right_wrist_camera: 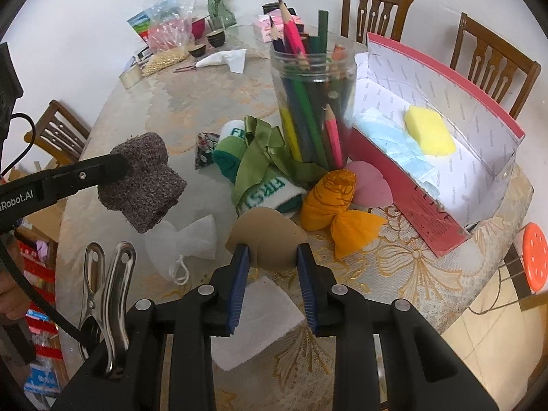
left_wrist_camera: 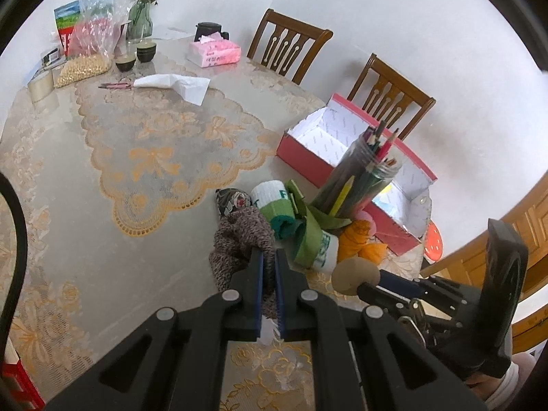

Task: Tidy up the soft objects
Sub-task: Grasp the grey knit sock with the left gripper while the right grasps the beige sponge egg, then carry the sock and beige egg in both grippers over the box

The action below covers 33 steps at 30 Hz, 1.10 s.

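Observation:
My left gripper [left_wrist_camera: 269, 257] is shut on a grey-brown knitted cloth [left_wrist_camera: 239, 236] and holds it above the table; it also shows in the right wrist view [right_wrist_camera: 144, 181]. My right gripper [right_wrist_camera: 269, 255] is shut on a tan sponge [right_wrist_camera: 267, 236], seen too in the left wrist view [left_wrist_camera: 354, 270]. A pile of soft things lies by the pencil jar [right_wrist_camera: 311, 102]: green-white socks [right_wrist_camera: 263, 191], a green ribbon [right_wrist_camera: 260, 150], an orange cloth [right_wrist_camera: 332, 198], a pink sponge [right_wrist_camera: 371, 183]. The red box [right_wrist_camera: 435, 212] holds a yellow sponge [right_wrist_camera: 428, 130] and blue cloth [right_wrist_camera: 394, 144].
A white pouch [right_wrist_camera: 188, 239], a white pad [right_wrist_camera: 260, 318] and a metal clip [right_wrist_camera: 106, 294] lie near the table's front edge. Tissues [left_wrist_camera: 214, 53], cups [left_wrist_camera: 135, 56], bags [left_wrist_camera: 89, 34] and a vase [left_wrist_camera: 140, 20] stand at the far end. Wooden chairs [left_wrist_camera: 287, 44] flank the table.

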Available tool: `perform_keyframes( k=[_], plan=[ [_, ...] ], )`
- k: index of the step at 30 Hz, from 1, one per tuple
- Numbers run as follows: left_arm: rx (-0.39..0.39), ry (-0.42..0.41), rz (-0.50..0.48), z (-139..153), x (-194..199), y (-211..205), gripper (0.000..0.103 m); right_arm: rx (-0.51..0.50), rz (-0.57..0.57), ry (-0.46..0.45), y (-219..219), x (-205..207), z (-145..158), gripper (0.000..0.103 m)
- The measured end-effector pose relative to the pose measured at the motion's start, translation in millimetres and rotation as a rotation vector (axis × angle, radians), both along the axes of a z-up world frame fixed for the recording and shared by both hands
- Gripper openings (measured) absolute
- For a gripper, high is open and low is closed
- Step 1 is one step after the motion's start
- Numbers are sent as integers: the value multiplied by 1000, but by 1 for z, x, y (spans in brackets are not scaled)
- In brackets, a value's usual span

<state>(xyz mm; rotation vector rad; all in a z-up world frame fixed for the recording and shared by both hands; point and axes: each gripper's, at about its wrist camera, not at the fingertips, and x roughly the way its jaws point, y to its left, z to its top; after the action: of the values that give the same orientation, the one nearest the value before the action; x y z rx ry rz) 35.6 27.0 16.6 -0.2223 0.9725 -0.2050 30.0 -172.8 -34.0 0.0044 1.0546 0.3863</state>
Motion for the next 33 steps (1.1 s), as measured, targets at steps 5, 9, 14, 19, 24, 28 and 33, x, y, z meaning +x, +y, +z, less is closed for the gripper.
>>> perform_keyframes(
  k=[5, 9, 14, 19, 24, 28, 33],
  plan=[
    [4, -8, -8, 5, -5, -3, 6, 20, 9, -7, 0, -5, 8, 30],
    [3, -14, -16, 9, -7, -6, 6, 24, 16, -26, 0, -11, 17, 30],
    [11, -25, -32, 15, -12, -14, 6, 34, 18, -45, -5, -16, 27, 30],
    [11, -25, -49, 19, -16, -22, 6, 32, 13, -55, -12, -18, 32, 30],
    [11, -28, -71, 22, -21, -33, 6, 31, -10, -61, -23, -21, 35, 30],
    [13, -37, -99, 27, -24, -46, 6, 31, -34, -69, -35, -22, 38, 30],
    [15, -53, -138, 36, -25, -66, 6, 35, -64, -82, -52, -24, 43, 30]
  ],
)
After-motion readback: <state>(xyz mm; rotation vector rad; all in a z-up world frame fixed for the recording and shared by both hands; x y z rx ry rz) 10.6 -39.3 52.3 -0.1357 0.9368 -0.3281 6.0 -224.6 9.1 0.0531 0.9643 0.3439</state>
